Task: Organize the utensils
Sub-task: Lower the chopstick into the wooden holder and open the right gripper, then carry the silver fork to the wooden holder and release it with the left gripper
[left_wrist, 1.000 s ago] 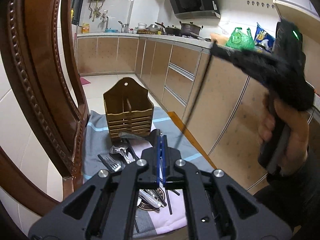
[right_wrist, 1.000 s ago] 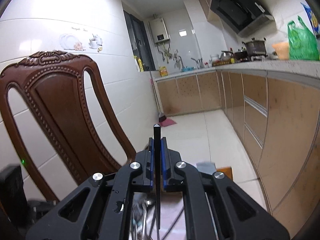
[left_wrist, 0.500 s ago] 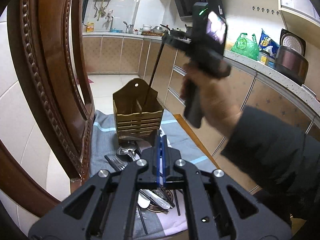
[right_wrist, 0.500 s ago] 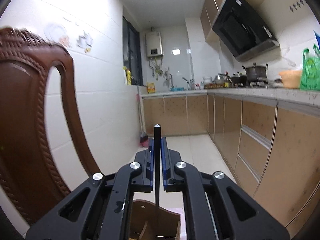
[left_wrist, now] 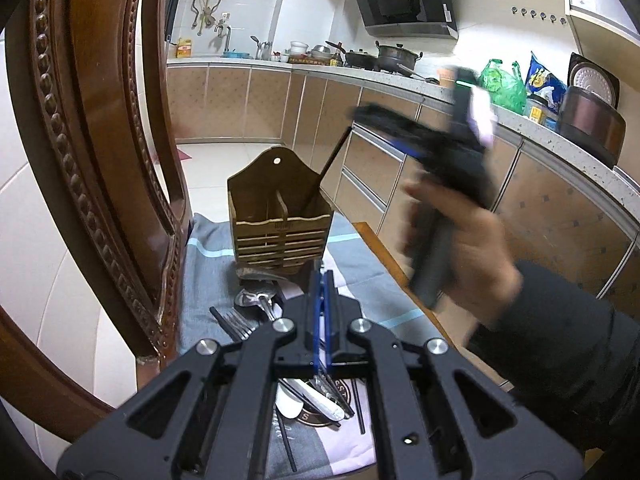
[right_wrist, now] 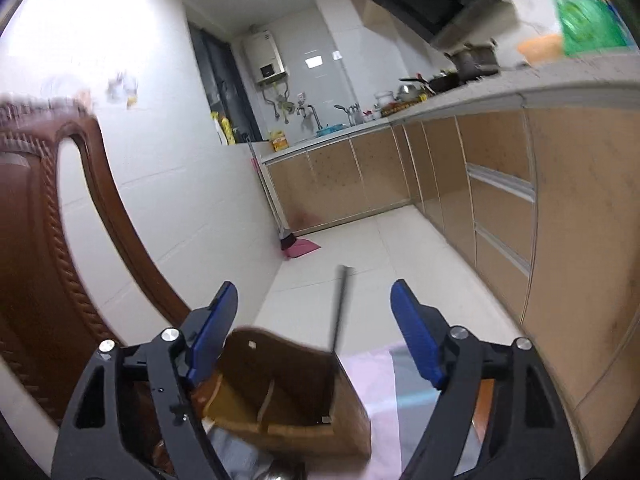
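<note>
Right tongs (right_wrist: 314, 332) had just sprung apart; slim black chopstick (right_wrist: 339, 310) leaned in the slatted wooden holder (left_wrist: 280, 224); left tongs (left_wrist: 322, 280) together, empty.

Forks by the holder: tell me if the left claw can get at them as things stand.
Probably yes. The forks lie uncovered on the cloth just ahead of the left claw, though its jaws are shut and must open first.

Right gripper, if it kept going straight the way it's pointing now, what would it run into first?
Probably the black chopstick leaning out of the wooden utensil holder, between the right gripper's open jaws, which have just opened. Past it looks like bare floor, though depth is unclear.
</note>
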{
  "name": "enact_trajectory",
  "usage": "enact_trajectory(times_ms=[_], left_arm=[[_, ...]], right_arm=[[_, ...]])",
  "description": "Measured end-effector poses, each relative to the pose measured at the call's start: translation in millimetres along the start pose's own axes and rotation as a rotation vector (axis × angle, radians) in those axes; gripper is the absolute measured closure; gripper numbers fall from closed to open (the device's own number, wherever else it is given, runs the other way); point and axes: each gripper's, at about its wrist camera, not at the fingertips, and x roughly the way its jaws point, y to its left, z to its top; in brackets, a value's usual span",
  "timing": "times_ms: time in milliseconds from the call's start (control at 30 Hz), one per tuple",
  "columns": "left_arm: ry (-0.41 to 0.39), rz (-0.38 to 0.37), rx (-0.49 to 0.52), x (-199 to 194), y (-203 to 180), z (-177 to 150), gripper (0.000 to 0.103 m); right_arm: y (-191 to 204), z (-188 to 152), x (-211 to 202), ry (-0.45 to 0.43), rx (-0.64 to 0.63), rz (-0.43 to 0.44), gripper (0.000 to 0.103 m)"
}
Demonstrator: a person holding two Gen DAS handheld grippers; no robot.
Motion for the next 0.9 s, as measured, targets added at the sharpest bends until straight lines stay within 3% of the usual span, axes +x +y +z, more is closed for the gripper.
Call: enact_trajectory(times_ms=[100, 200, 300, 567, 667, 900], left_arm=[[0.001, 0.005, 0.002, -3, 1, 0, 0.102], [0.004, -0.027, -0.026, -6, 3, 9, 0.102], [0.001, -0.067, -0.070, -5, 7, 29, 0.102], [0.025, -0.166, -0.138, 16, 8, 112, 0.102], [0.044, -0.170, -0.164, 32, 15, 136, 0.102], [0.150, -0.202, -0.288, 102, 58, 146, 0.102]], right_arm=[[-27, -20, -59, -0.022, 0.074, 0.032, 0.014], [-56, -46, -99, -0.044, 0.152, -0.021, 0.010], [-70, -50, -95, 0.032, 0.212, 0.015, 0.010], [-82, -45, -90, 0.047, 0.217, 0.021, 0.010], [-90, -43, -85, 0.055, 0.238, 0.021, 0.010], [-92, -44, -79, 0.089, 0.236, 0.036, 0.010]])
